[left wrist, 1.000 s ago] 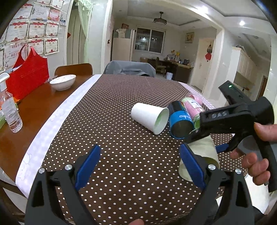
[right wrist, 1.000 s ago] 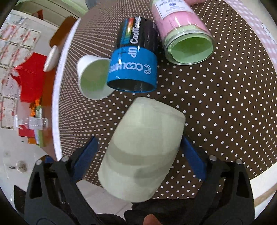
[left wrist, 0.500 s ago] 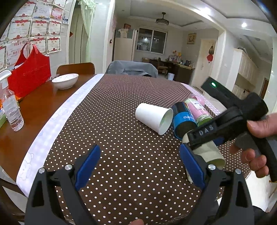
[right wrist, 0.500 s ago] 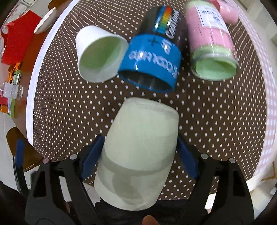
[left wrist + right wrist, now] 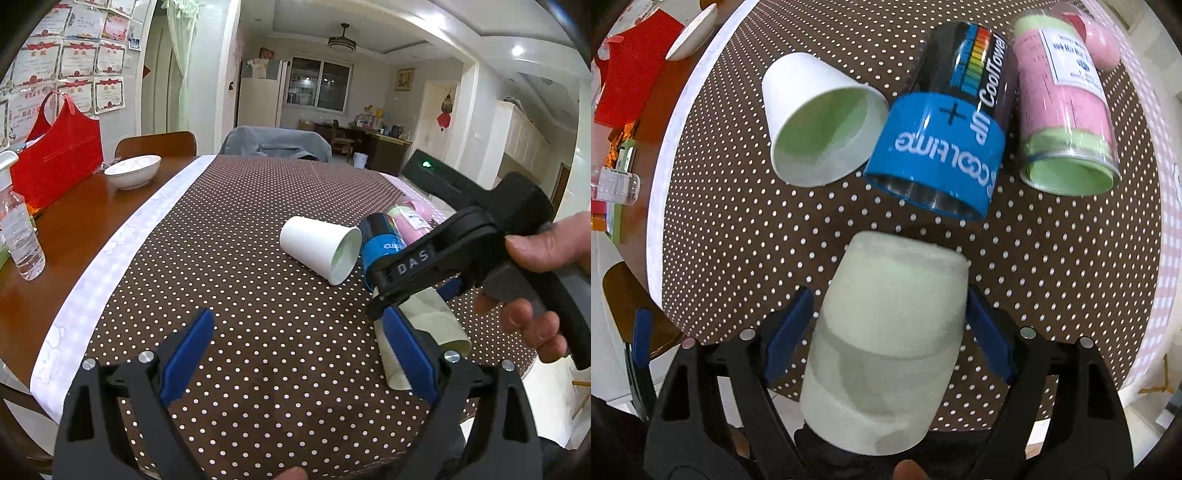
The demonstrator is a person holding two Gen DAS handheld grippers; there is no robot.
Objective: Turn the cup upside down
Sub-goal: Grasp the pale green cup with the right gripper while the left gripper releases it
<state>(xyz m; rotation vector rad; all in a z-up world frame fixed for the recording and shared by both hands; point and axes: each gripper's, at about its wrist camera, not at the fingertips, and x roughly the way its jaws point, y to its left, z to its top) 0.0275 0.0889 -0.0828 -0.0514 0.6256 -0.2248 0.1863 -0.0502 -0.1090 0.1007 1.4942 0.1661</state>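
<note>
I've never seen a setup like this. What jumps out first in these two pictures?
Closest to the lens, the right claw grips a pale green cup between blue pads, above a brown polka-dot tablecloth. Beyond it, three things lie on their sides in a row: a white paper cup, a blue and black can and a clear pink-filled tube. The left claw is open and holds nothing.

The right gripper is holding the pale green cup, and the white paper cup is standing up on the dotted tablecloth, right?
Not quite. The white paper cup lies on its side, as the right wrist view shows. The right gripper does hold the pale green cup over the dotted tablecloth.
</note>
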